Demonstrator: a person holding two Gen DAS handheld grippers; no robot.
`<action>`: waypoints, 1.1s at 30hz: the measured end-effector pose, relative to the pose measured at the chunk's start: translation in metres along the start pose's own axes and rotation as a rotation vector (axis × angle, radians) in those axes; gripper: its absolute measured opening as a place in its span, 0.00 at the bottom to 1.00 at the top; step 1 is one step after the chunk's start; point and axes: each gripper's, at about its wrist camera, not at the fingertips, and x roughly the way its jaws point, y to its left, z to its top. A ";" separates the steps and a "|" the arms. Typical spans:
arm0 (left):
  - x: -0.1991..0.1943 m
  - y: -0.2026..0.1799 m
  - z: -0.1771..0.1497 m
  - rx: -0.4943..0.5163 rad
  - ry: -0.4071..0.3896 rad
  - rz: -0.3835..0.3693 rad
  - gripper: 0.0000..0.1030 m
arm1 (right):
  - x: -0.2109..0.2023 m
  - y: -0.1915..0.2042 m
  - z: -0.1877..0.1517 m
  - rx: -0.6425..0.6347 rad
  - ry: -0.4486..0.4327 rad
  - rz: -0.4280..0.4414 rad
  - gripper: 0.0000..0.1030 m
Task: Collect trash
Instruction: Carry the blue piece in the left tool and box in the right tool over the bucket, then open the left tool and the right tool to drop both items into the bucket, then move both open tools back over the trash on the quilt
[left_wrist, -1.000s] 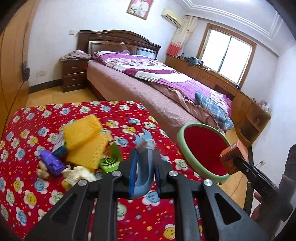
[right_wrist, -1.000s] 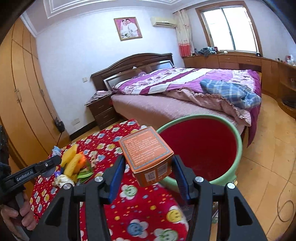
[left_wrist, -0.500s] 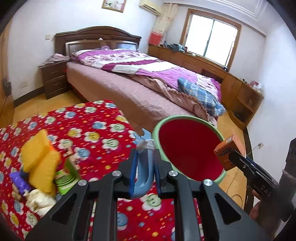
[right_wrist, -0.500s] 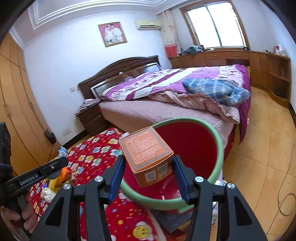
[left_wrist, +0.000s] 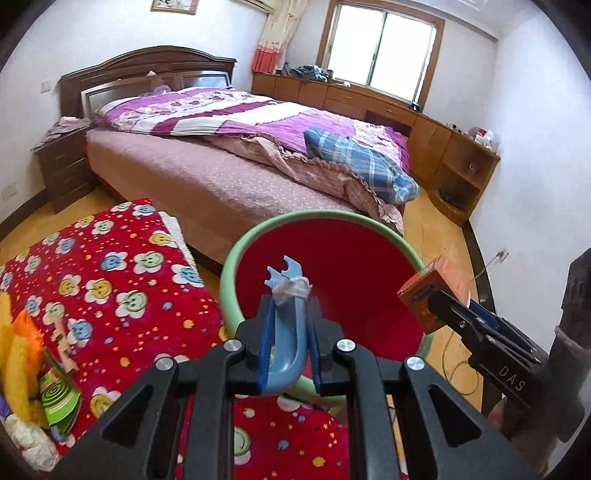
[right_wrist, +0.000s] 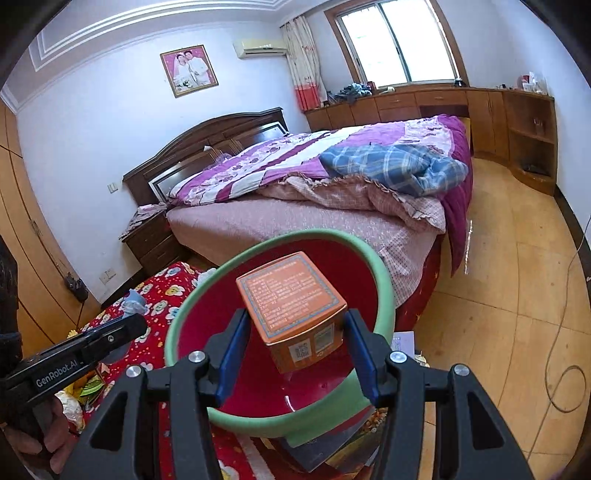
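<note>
Red floral cloth (left_wrist: 122, 280) w/ green-rimmed bin (left_wrist: 236, 258) beside bed (left_wrist: 221, 177).

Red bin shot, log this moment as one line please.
left hand-held gripper: shut on blue plastic piece | right hand-held gripper: shut on orange box | both over red bin | nothing dropped yet

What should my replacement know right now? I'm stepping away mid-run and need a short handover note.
Left gripper: shut on a blue plastic clip, held over the red bin.
Right gripper: shut on an orange box, also above the bin's mouth.
Done: both items lifted and brought to the bin.
Left: release both. Then clear the pile on the red flowered cloth: yellow sponges, green packet, crumpled white tissue.
</note>
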 end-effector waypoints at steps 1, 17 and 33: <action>0.004 -0.002 0.000 0.006 0.009 -0.004 0.16 | 0.002 -0.001 -0.001 0.003 0.006 0.000 0.54; 0.021 0.005 -0.007 -0.018 0.062 0.003 0.36 | 0.013 -0.006 -0.006 0.036 0.029 0.031 0.67; -0.017 0.028 -0.021 -0.093 0.058 0.044 0.37 | 0.002 0.015 -0.016 0.016 0.046 0.061 0.69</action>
